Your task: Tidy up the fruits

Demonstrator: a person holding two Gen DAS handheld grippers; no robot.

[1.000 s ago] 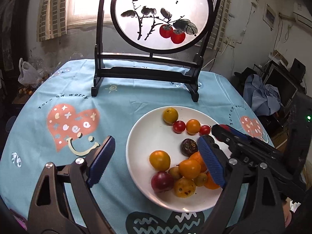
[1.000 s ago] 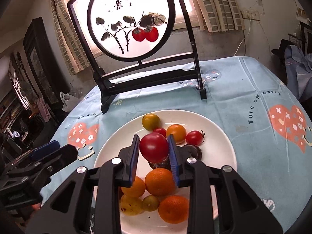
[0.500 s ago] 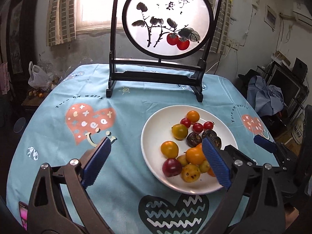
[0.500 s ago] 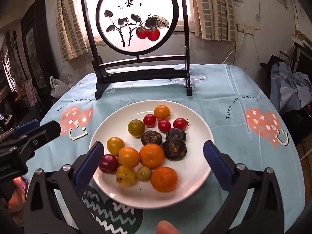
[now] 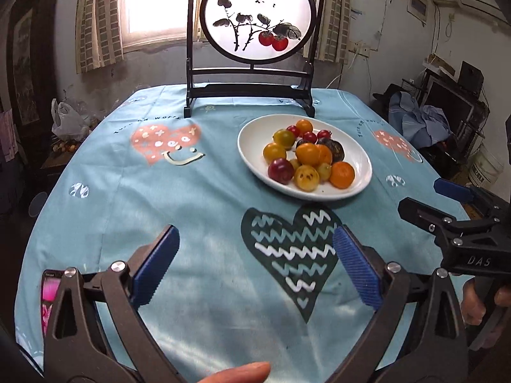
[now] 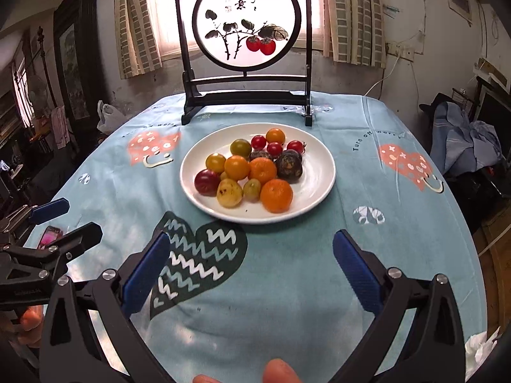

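Observation:
A white plate (image 6: pixel 319 185) (image 5: pixel 357 156) on the blue tablecloth holds several small fruits: oranges (image 6: pixel 276 195), yellow and red tomatoes (image 6: pixel 207 182), cherry tomatoes (image 6: pixel 274 148) and dark fruits (image 6: pixel 289 166). My right gripper (image 6: pixel 249 268) is open and empty, near the table's front edge, well short of the plate. My left gripper (image 5: pixel 255 268) is open and empty over the dark heart print, short of the plate. Each gripper shows in the other's view: the right one (image 5: pixel 447 204) and the left one (image 6: pixel 64 220).
A framed round painting on a dark stand (image 6: pixel 246 63) stands behind the plate. A phone (image 6: pixel 49 236) lies at the table's left front edge. Clutter and chairs surround the table (image 6: pixel 399 239).
The right gripper let go of a red tomato over the plate and opened. Both grippers pulled back from the plate toward the table's front edge.

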